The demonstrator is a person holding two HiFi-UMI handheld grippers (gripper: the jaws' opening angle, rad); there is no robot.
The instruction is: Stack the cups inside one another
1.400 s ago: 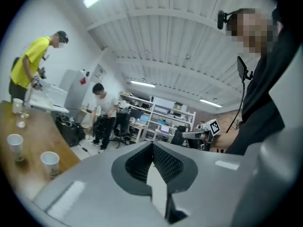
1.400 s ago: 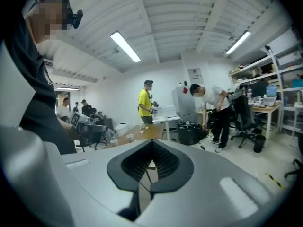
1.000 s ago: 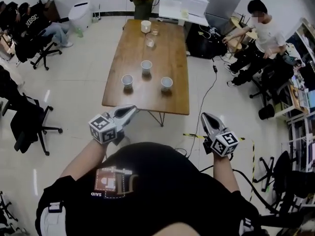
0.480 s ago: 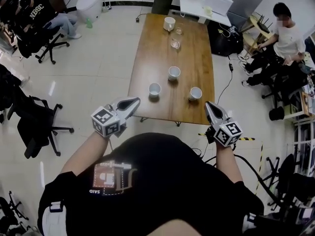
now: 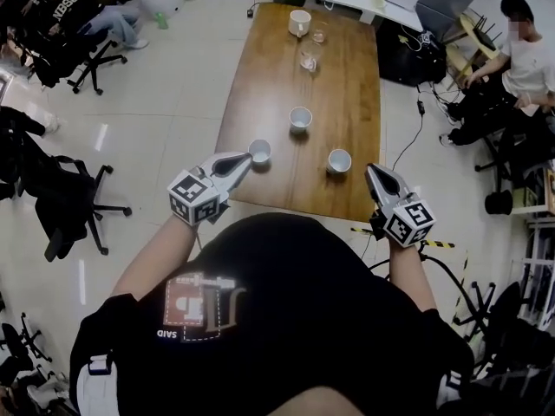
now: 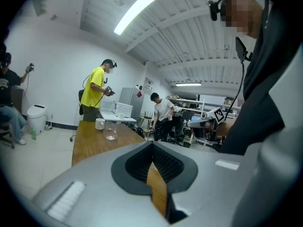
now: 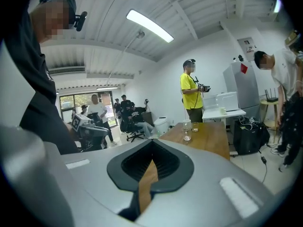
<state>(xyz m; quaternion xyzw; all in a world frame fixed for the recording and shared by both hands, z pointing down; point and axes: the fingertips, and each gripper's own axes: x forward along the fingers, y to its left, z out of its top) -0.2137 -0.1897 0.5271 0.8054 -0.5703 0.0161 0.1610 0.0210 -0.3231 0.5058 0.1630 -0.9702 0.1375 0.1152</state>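
Three small white cups stand on the near half of the wooden table (image 5: 347, 85): a left cup (image 5: 259, 151), a middle cup (image 5: 300, 118) farther back and a right cup (image 5: 339, 159). My left gripper (image 5: 242, 160) is shut and empty, its tip just short of the left cup at the table's left edge. Over the table's near right corner, my right gripper (image 5: 375, 172) is also shut and empty, a little to the right of the right cup. In both gripper views the jaws, left (image 6: 152, 146) and right (image 7: 152, 145), meet with nothing between them, and the cups are hidden.
A white mug (image 5: 300, 22) and two glasses (image 5: 309, 61) stand at the table's far end. Office chairs (image 5: 74, 206) and seated people are on the left, a seated person (image 5: 525, 55) on the right. A cable and striped floor tape (image 5: 438, 244) lie near the table's right corner.
The table has come closer in the head view. Both grippers moved forward toward its near end; the left tip now reaches the left cup, the right tip the near right corner.
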